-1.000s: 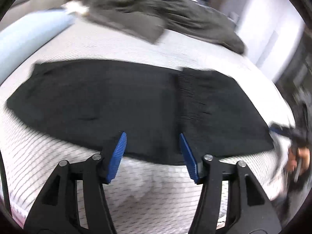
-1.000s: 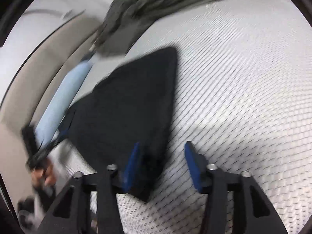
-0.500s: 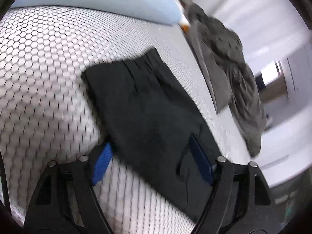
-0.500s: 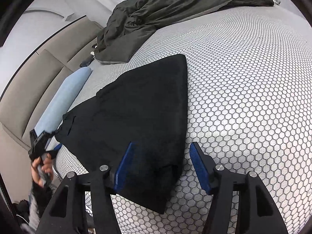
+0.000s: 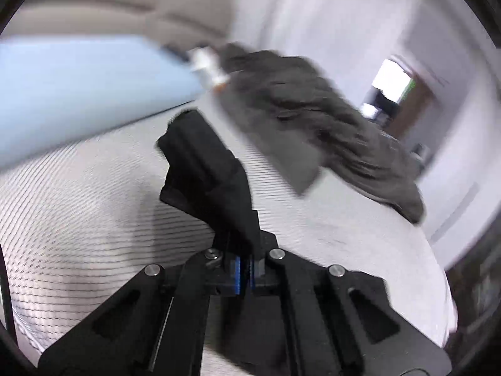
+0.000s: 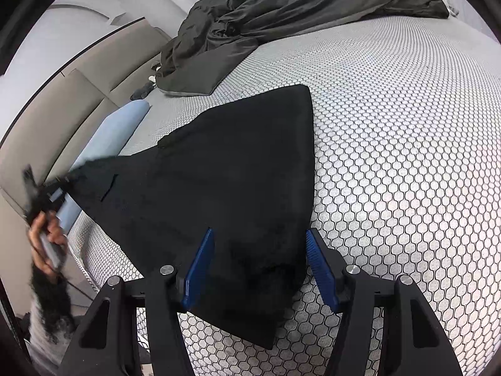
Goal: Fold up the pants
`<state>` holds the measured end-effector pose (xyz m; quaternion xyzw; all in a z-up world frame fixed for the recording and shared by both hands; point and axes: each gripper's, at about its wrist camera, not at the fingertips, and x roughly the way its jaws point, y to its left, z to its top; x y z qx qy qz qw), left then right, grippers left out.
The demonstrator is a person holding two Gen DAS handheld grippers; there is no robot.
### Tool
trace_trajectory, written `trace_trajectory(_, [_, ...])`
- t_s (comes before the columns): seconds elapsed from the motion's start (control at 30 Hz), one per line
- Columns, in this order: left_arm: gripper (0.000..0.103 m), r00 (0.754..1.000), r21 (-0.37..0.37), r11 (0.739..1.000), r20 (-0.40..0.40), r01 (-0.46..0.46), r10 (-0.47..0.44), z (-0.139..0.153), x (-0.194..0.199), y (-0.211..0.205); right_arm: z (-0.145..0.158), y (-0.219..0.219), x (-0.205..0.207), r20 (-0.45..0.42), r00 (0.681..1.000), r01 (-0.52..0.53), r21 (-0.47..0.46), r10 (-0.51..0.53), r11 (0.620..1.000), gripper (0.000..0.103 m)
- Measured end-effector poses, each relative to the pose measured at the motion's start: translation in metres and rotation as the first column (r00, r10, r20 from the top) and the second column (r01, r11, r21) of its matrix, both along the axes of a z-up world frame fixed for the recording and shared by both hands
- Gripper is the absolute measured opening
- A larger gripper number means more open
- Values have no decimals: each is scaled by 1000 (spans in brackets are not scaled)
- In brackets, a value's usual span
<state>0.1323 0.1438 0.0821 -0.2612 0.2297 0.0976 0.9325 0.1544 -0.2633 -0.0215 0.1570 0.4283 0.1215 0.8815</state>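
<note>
While left tongs (image 5: pixel 243 271) clamp black pants (image 6: pixel 225 188) edge, right tongs (image 6: pixel 260 269) gape over other end.

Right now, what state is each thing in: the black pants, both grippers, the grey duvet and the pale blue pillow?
Black fabric pants: partly folded on the bed, one end lifted.
Left gripper: just closed, shut on the pants' end.
Right gripper: open, pads straddling the near end without pressing.
Dark grey duvet: crumpled at the far side.
Pale blue pillow: lying along the headboard.
</note>
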Motion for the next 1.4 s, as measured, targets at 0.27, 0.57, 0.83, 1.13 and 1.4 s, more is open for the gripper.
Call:
trace_trajectory(0.27, [9,842,67,840,-18,539,-539,22,37,-198,5,-17,3,31,997,74,14,-74,997,61])
trace_trajectory(0.57, [32,467,-138,523,-301,841,-831,-85,32,-267,1,-49,7,2,979,203,35,-204,978,61])
trace_trajectory(0.83, [61,781,65,790,-223,609,-584,-72,58,-174,8,-25,10,43,997,52,188,-61,981,61])
trace_trajectory(1.13, [61,828,88,853,-313,514,-466,-114,82,-148,-10,-6,32,-25,1000,9,333,-1,943,61])
trace_trajectory(1.4, [61,826,120,847,-330,518,-458,-118,81,-155,5,-4,31,17,999,-33,430,28,902,61])
